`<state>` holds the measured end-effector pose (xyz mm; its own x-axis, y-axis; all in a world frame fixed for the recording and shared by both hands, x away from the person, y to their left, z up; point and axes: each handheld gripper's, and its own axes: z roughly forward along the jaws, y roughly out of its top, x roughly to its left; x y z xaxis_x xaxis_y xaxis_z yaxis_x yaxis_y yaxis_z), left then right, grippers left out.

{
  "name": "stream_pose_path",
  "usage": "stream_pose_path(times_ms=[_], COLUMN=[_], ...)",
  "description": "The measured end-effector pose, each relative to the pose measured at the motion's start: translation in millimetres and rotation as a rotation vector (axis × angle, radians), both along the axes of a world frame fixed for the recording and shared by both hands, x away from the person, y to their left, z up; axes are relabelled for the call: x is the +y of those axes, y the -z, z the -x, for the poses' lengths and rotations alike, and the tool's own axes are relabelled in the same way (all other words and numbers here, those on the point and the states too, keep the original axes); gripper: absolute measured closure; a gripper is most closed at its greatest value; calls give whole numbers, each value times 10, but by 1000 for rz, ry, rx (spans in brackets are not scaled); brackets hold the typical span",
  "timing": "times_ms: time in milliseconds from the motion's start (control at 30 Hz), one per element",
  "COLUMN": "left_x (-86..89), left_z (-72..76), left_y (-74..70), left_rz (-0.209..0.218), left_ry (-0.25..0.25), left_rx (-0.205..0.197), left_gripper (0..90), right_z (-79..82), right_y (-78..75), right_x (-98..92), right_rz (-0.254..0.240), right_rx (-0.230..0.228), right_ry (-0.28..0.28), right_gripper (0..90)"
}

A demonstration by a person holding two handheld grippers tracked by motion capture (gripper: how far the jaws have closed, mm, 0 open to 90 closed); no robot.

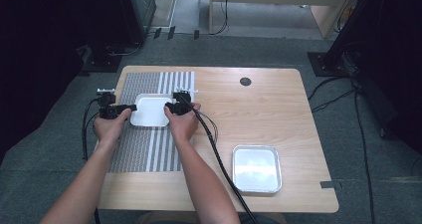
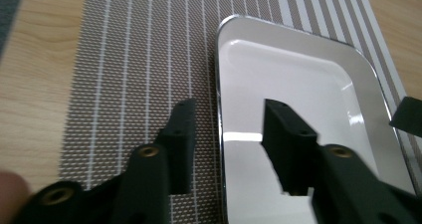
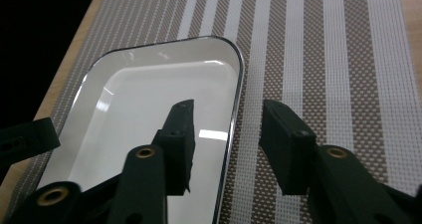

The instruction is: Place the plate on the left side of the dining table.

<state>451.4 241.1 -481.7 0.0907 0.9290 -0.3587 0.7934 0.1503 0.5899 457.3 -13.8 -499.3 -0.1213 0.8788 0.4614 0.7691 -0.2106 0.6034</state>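
White enamel tray (image 1: 151, 110) sits on the striped placemat (image 1: 144, 152), far-left part of the wooden table (image 1: 259, 114). Its long axis runs L-R across the table, so each short end faces one hand.

L gripper (image 1: 130, 107) is at the tray's left end, R gripper (image 1: 168, 106) at the right end; both point inward at each other w/ the tray between. Neither hand is nearer, it's symmetric.

Jaws: both released. In the left gripper view the L gripper (image 2: 228, 122) straddles the tray (image 2: 298, 84) rim, one jaw outside over the mat (image 2: 134, 59), one inside over the tray floor, w/ clear gap to the rim on both sides; pads don't press. Right gripper view mirrors it: R gripper (image 3: 226, 124) w/ one jaw over the tray (image 3: 149, 99) inside, other over the mat (image 3: 323, 59), rim running up between them, untouched.

Key relation: rim edge lies lengthwise down the middle of each jaw gap, so closing would pinch the rim at both ends; backing off would need each hand to pull outward along the tray's long axis.

A second tray, metal (image 1: 257, 168), lies well apart at near-right of the table.
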Motion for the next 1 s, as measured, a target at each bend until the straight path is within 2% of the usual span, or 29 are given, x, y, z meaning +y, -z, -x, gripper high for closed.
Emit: stream_pose_path(times_ms=[67, 167, 200, 267, 333, 367, 400, 533, 633, 733, 800, 867, 933, 1000], left_x=[-13, -48, -53, -68, -113, -141, -152, -165, -181, -203, -207, -222, -235, -265], left_z=[19, 71, 87, 133, 205, 235, 263, 348, 391, 476, 538, 599, 624, 648], left_y=[-35, -76, -85, -104, -120, -129, -140, -200, -225, -256, -270, -281, -282, -279], left_rz=[-16, -35, -32, -40, -116, -152, -164, -146, -154, -161, -151, -162, -150, -148], left_ry=[-9, -3, 1, 7, 18, 4, 4, 12, 23, 40, 39, 27, 29, 56], left_rx=[-8, -25, -32, -48, -83, -92, -97, -120, -126, -166, -203, -231, -232, -220], left_gripper=[442, 294, 258, 217, 163, 164, 164, 164, 164, 164, 164, 164, 163, 163], right_z=[9, 57, 82, 115, 152, 170, 190, 269, 322, 377, 408, 441, 485, 523], right_y=[-10, -36, -57, -93, -131, -146, -156, -186, -206, -239, -263, -285, -307, -328], right_x=[-26, -43, -44, -48, -56, -60, -71, -143, -205, -281, -329, -378, -441, -497], right_rz=[22, 80, 91, 83, 84, 95, 102, 84, 87, 93, 95, 90, 94, 91], right_rx=[-35, -114, -128, -127, -128, -123, -126, -141, -150, -153, -161, -168, -173, -176], right_ry=[-38, -95, -108, -116, -107, -105, -115, -124, -126, -127, -130, -135, -145, -148], right_gripper=[550, 475, 434, 381, 343, 313, 301, 291, 289, 284, 284, 284, 284, 283])
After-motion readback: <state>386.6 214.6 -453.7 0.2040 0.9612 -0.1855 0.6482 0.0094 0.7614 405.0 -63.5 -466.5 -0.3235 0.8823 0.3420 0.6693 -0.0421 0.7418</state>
